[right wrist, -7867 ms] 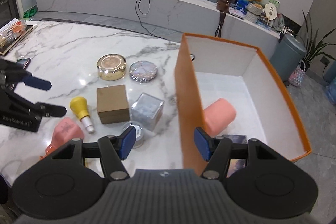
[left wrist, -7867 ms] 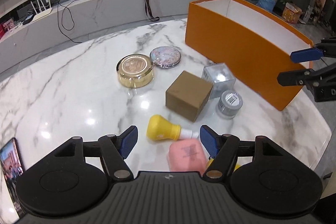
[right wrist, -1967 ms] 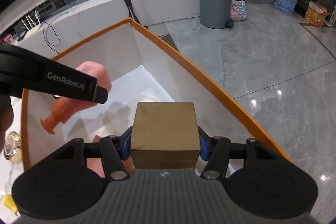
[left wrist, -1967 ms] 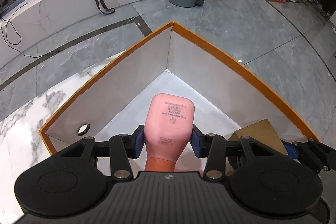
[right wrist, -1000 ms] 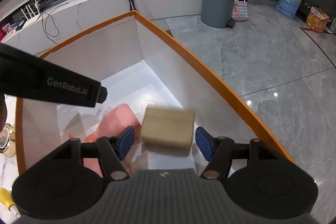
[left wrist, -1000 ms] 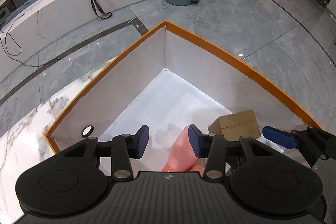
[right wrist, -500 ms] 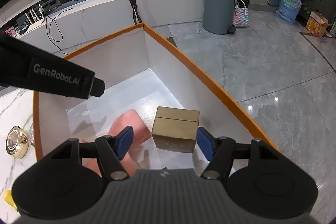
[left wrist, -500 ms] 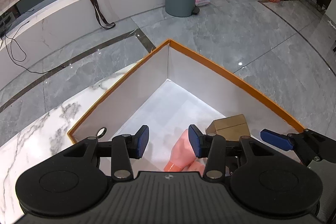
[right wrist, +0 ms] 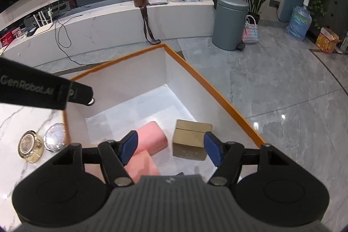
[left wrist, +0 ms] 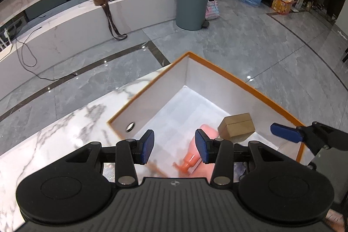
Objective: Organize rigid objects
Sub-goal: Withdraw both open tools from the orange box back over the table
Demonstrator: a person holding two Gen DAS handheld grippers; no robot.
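Note:
The orange box (left wrist: 239, 82) with white inner walls stands on the marble table (left wrist: 65, 134). In it lie a pink bottle (left wrist: 195, 151) and a brown cardboard box (left wrist: 237, 127). My left gripper (left wrist: 174, 146) is open and empty above the box's near end. In the right wrist view my right gripper (right wrist: 170, 150) is open and empty above the orange box (right wrist: 206, 84). Below it lie two pink bottles (right wrist: 152, 140) and the brown box (right wrist: 191, 138). The right gripper's blue fingertips (left wrist: 285, 133) show at the right of the left wrist view.
A gold round tin (right wrist: 30, 146) and a silvery round compact (right wrist: 55, 137) lie on the table left of the orange box. The left gripper's arm (right wrist: 39, 88) crosses the upper left of the right wrist view. Grey floor lies beyond the table edge.
Both grippers have let go of the pink bottle and the brown box, which now lie in the orange box. Both grippers have risen and pulled back from the box.

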